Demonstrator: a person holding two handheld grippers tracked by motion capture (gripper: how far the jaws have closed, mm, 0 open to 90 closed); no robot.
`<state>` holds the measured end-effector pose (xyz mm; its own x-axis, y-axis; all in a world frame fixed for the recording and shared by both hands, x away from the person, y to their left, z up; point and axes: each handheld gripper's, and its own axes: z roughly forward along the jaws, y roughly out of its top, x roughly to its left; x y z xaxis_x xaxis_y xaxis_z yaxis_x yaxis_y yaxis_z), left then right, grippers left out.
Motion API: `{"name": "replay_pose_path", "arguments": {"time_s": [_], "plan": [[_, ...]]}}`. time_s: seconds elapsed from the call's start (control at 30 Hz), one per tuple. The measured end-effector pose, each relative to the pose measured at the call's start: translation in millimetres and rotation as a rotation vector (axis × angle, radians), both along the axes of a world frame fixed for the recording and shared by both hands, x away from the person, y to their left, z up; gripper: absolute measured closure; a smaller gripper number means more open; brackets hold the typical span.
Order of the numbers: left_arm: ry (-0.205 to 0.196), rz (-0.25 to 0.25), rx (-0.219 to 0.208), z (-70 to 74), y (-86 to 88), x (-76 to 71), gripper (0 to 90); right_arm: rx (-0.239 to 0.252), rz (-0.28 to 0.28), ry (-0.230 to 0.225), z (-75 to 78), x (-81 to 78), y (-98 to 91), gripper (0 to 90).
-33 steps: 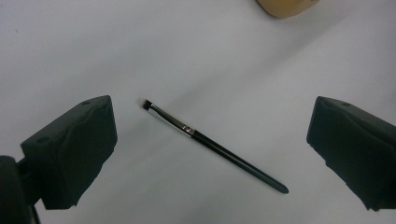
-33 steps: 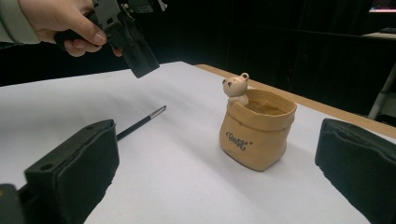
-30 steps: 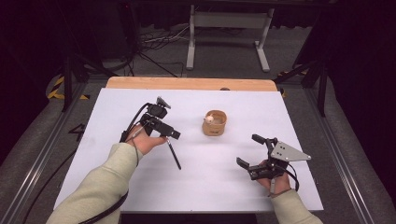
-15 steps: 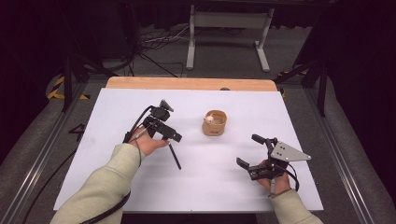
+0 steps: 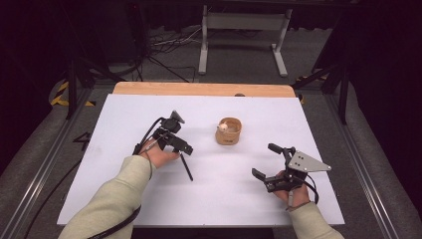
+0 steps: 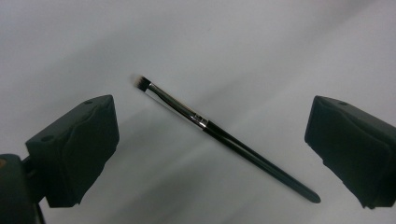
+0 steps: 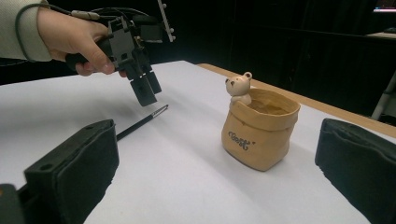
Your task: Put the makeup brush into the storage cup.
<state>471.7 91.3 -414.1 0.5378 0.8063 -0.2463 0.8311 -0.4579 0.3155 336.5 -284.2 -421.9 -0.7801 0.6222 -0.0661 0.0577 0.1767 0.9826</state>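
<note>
The left gripper (image 5: 182,147) is hovering spread wide over the brush (image 6: 219,135), which is lying mid-tabletop left of the cup (image 5: 229,131); the right gripper (image 5: 263,162) is resting spread near the front edge

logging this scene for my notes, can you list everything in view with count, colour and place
thin black-handled makeup brush: 1, black with silver ferrule, flat on the sheet under the left tongs
tan sack-shaped ceramic pot with a small bear on its rim: 1, tan, middle of the sheet
white table sheet: 1, white, over the wooden tabletop
wooden tabletop: 1, light brown, far edge showing
left tongs: 1, black, open above the brush
right tongs: 1, black, open, near right, apart from the pot
</note>
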Motion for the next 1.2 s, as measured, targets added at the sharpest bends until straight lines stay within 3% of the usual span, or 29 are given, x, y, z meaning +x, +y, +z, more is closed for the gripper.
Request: {"name": "replay_pose_path", "arguments": {"time_s": [0.27,0.93,1.2], "plan": [[0.011,0.012,0.02,-7.7,-1.4,-0.6,5.8,0.031,0.007,0.005,-0.4,0.5,-0.1,0.0],[0.027,0.01,0.055,-17.8,-8.9,-2.7,8.3,0.044,0.01,0.006,-0.3,0.9,-0.1,0.0],[0.014,0.025,0.086,-16.5,-10.5,-3.7,14.1,0.04,0.012,0.006,-0.6,1.0,1.1,0.0]]}}
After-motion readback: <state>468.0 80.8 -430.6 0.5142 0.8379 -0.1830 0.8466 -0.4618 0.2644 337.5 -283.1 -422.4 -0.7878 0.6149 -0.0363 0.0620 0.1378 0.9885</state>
